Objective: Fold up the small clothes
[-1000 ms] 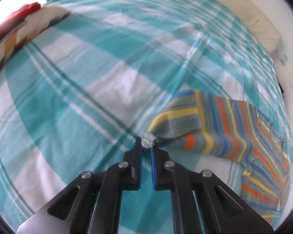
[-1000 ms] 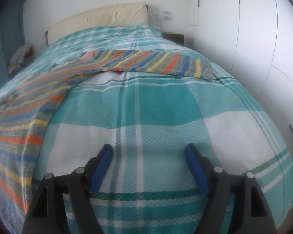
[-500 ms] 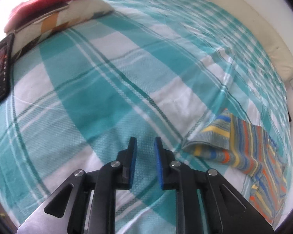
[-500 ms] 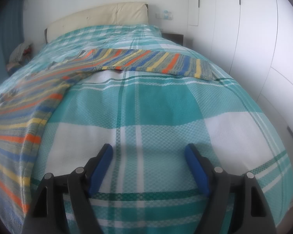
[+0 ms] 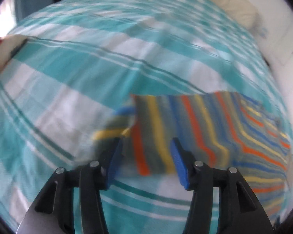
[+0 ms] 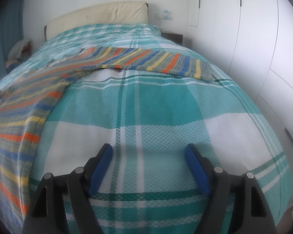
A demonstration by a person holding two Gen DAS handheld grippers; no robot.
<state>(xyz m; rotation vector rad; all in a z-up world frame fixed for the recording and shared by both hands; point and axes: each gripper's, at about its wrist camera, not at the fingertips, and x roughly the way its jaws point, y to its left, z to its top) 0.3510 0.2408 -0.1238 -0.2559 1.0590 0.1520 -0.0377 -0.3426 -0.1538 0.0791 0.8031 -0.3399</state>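
A striped knit sweater [image 5: 205, 124], in grey, blue, yellow and orange, lies on the teal and white checked bedspread [image 5: 91, 62]. In the blurred left wrist view one sleeve lies folded across, its end just beyond my left gripper [image 5: 146, 148]. That gripper's jaws are opening, and nothing is pinched between the blue pads. In the right wrist view the sweater [image 6: 138, 60] spreads from the left side to a sleeve stretched across the bed. My right gripper [image 6: 148, 152] hovers open over bare bedspread [image 6: 156, 105], well short of that sleeve.
A cream headboard [image 6: 99, 17] stands at the far end of the bed. White wardrobe doors [image 6: 254, 39] run along the right. A pile of cushions and clothes [image 6: 19, 50] sits at the far left edge. A pale cushion [image 5: 2, 54] shows at the left.
My left gripper let go of the sleeve cuff and its jaws spread apart. It swung away from the sleeve, then back over it. The sleeve now lies folded across. The right gripper stayed still.
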